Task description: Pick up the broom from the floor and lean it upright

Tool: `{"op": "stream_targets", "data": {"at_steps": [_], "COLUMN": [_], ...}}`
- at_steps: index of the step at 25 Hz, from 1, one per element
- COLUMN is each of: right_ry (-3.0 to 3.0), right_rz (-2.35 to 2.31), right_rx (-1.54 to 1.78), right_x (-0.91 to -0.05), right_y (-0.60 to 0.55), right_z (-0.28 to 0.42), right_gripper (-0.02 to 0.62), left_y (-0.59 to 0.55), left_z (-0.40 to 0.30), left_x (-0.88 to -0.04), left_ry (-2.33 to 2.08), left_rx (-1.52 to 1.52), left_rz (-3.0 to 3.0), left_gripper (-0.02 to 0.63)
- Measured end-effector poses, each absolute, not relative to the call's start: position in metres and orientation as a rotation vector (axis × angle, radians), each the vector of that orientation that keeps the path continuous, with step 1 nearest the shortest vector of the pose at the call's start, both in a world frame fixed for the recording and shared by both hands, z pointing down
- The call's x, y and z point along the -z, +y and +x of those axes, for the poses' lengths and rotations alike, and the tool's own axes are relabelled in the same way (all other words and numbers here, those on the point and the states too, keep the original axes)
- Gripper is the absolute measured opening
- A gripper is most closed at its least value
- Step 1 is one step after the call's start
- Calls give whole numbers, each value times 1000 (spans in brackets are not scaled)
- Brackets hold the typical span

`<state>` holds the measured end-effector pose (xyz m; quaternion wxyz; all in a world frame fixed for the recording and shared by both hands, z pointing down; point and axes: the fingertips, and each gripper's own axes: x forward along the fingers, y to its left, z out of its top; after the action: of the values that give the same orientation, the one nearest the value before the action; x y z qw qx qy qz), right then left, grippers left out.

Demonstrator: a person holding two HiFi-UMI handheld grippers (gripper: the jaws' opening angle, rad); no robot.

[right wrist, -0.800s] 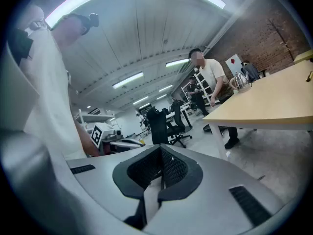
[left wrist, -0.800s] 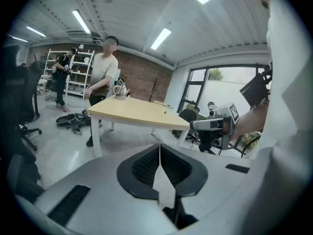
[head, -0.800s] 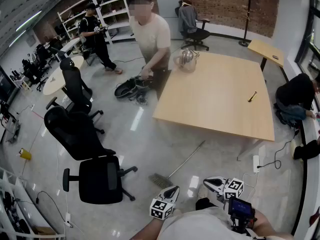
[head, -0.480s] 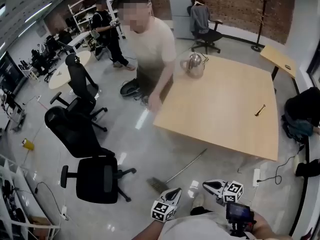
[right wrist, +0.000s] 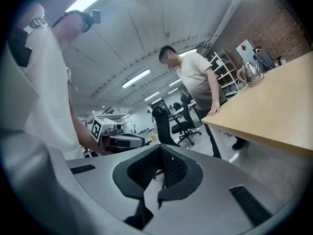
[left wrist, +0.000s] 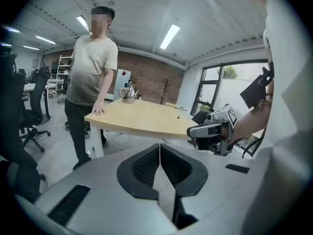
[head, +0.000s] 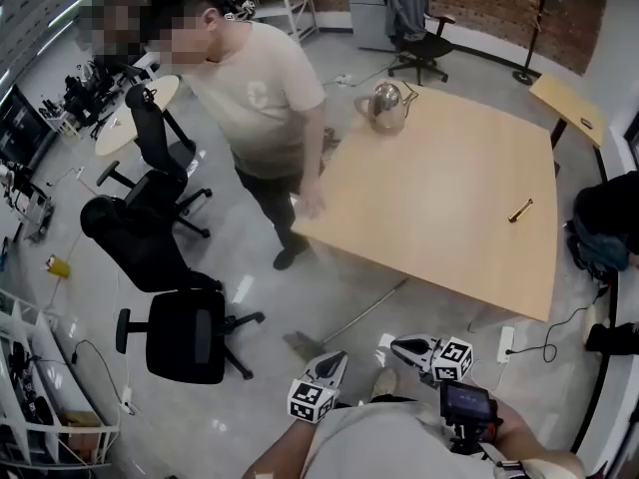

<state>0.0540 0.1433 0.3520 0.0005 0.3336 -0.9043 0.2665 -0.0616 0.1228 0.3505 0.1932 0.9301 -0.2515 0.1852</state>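
Floor (head: 245, 272) still holds broom (head: 354, 314); bystander (head: 262, 98) has stepped up beside table (head: 439, 198).

The table (head: 449, 198) is finished in pale wood, the office chair (head: 190, 332) in black, and the kettle (head: 387, 106) in silver. Black-and-white square markers are carried on the left gripper (head: 335, 361).

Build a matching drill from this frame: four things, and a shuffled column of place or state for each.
1 broom
2 kettle
3 nearest black chair
4 left gripper

A jaws shut, empty
B on the table's far corner
C upright, left of the table
D lying on the floor by the table's near edge

Pairs: 1-D, 2-B, 3-C, 4-A
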Motion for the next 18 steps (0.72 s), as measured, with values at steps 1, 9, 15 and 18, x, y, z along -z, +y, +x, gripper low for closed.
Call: {"op": "stream_targets", "data": {"at_steps": [1,9,15,18], "right_ry": [-2840,-2869,-2785,-2763], "right_rz": [1046,1065,1142,1129], "right_rx": [-839,-744,-889,-957], "right_x": [-354,-344,-361,-388], "right_y": [143,114,107,107], "right_z": [52,55,38,27], "right_gripper": [15,15,15,15], "left_y": [123,90,88,85], "left_z": [-65,-71,-94,-106], "left_x": [-353,-354,-371,-387], "left_ry": [-709,-733,-700,-689], "left_rx": [-526,-529,-635,-696], "left_rz": [2603,2653,2578,2559], "left_gripper": [14,14,14,14]}}
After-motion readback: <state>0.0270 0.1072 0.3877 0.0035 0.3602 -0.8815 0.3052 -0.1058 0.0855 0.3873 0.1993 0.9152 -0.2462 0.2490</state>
